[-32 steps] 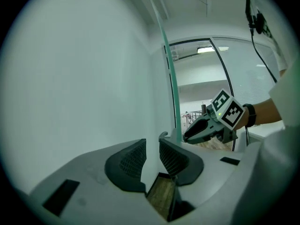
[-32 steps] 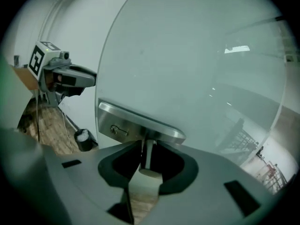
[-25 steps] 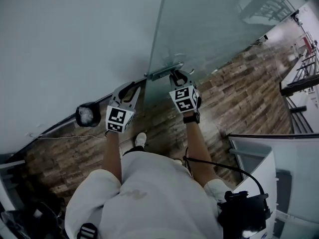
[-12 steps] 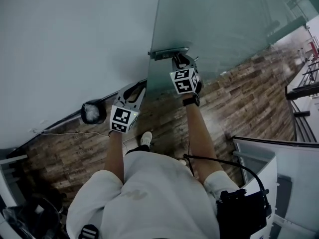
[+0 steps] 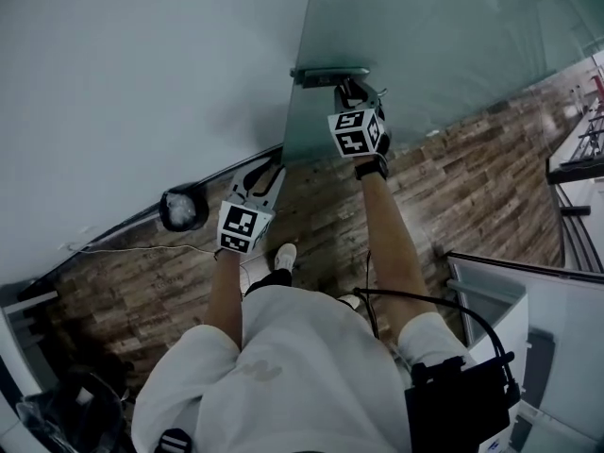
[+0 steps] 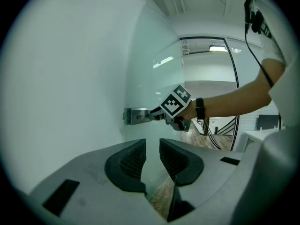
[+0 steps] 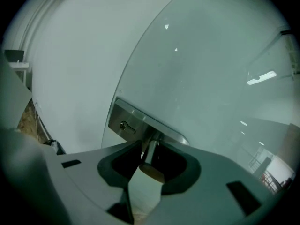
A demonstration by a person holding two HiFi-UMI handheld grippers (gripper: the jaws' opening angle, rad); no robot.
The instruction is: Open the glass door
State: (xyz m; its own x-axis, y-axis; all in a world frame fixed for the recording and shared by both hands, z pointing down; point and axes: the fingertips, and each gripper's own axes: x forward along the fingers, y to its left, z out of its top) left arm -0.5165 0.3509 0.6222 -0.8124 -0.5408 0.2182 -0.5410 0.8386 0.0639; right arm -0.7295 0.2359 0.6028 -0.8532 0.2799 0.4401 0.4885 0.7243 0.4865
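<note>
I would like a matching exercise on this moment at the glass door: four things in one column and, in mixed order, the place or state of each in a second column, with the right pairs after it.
Things:
A. right gripper
B. left gripper
C. white shoe
D. lock plate

Places or states:
1. on the wood floor
2. jaws a little apart, nothing between them
3. fixed at the edge of the glass door
4. closed on the door handle

Pairs: A-4, B-2, C-1, D-3
</note>
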